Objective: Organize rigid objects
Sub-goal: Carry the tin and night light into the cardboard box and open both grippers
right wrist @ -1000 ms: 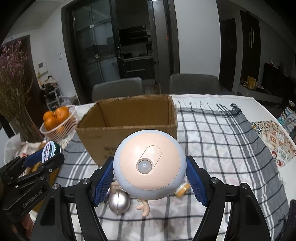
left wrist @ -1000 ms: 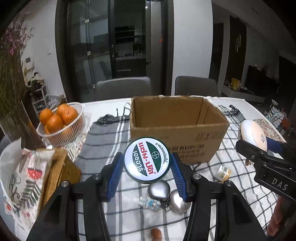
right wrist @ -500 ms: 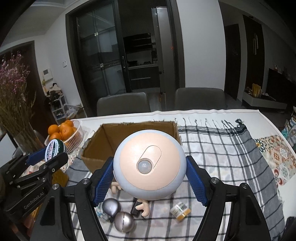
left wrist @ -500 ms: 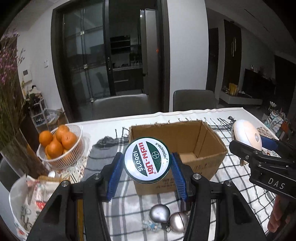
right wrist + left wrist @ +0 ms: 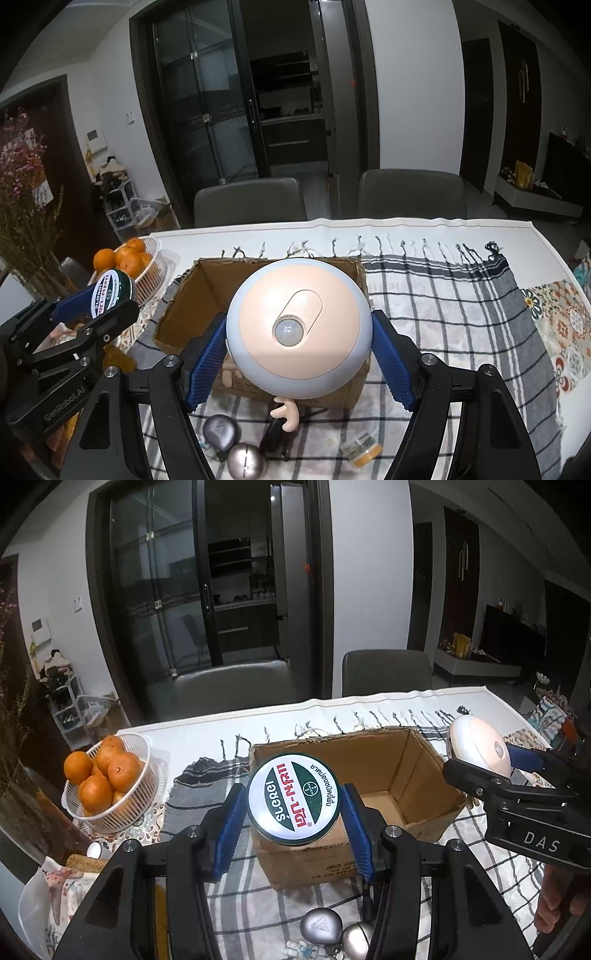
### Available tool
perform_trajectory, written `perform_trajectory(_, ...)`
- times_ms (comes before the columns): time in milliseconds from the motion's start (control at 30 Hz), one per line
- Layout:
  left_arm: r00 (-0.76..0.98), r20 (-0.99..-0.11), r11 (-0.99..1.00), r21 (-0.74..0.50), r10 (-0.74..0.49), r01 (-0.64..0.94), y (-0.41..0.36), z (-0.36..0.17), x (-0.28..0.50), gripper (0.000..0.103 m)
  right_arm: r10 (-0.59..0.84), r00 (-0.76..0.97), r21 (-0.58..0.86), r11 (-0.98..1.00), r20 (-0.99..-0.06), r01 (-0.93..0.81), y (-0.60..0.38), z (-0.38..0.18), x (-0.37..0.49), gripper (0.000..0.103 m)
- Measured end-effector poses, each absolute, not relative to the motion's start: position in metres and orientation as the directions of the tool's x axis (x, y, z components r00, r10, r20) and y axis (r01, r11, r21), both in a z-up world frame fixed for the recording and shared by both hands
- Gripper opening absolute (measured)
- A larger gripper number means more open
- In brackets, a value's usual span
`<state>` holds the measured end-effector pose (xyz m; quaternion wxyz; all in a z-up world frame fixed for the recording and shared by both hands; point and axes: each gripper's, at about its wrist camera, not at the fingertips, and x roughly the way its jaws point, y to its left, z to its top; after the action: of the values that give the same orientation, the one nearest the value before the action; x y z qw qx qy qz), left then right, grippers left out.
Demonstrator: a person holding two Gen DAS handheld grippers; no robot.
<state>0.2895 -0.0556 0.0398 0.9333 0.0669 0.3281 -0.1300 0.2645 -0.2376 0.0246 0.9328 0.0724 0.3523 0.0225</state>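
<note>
Between blue pads, round green-and-white tin (image 5: 293, 799) shows red lettering.

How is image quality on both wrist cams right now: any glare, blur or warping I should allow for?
Left wrist view: sharp, dim room, strong fisheye bending at the edges; faint sheen on the round tin in the left gripper. Right wrist view: equally sharp and warped; the round night light in the right gripper hides part of the cardboard box.

"DAS" on right gripper (image 5: 476, 775), probably.
</note>
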Motion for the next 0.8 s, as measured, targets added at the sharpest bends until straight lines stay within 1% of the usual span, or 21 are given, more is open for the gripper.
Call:
perform_trajectory(400, 0.685, -0.708, 0.960, 0.034, -0.172, 0.277, -0.066, 0.012, 0.333, 0.051, 0.121, 0.676, 0.162, 0.987, -0.727, -0.001, -0.242, -0.001, 0.312, 0.075)
perform_trajectory(800, 0.629, -0.764, 0.959, 0.046, -0.147, 0.280, -0.069, -0.012, 0.355, 0.051, 0.158, 0.597, 0.204, 0.979, -0.786, 0.009, -0.245, -0.035, 0.340, 0.075)
